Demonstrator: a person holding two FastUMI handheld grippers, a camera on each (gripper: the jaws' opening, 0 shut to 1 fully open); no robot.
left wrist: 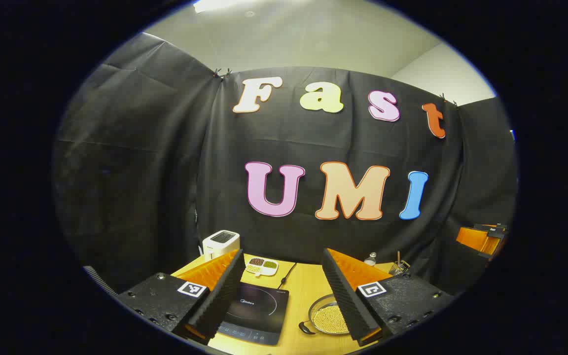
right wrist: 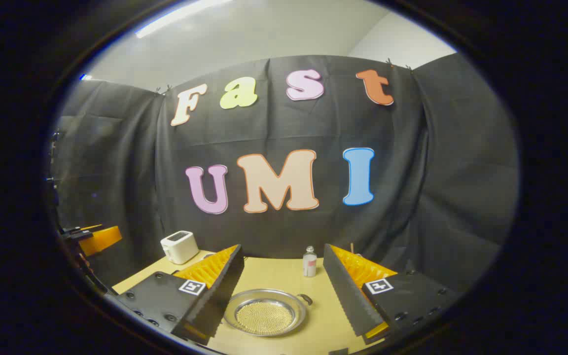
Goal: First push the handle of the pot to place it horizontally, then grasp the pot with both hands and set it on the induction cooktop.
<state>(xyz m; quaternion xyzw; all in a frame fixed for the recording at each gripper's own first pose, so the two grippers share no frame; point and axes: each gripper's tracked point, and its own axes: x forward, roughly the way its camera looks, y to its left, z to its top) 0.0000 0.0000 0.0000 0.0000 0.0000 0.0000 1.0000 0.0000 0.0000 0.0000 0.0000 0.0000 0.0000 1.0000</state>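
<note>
A shallow silver pot (right wrist: 266, 311) with a dotted inner bottom rests on the yellow wooden table (right wrist: 284, 273), below and between my right gripper's fingers. A small black handle (right wrist: 306, 298) sticks out from its far right rim. My right gripper (right wrist: 282, 246) hovers open above it, touching nothing. In the left gripper view the pot (left wrist: 326, 318) sits partly behind one finger, its black handle (left wrist: 305, 328) pointing left toward the black induction cooktop (left wrist: 257, 310). My left gripper (left wrist: 283, 252) is open above the cooktop and holds nothing.
A white toaster (left wrist: 221, 244) stands at the back left, with a divided dish of beans (left wrist: 262, 266) beside it. A small bottle (right wrist: 309, 261) and a utensil holder (left wrist: 400, 266) stand at the back. A black cable (left wrist: 286, 276) runs behind the cooktop.
</note>
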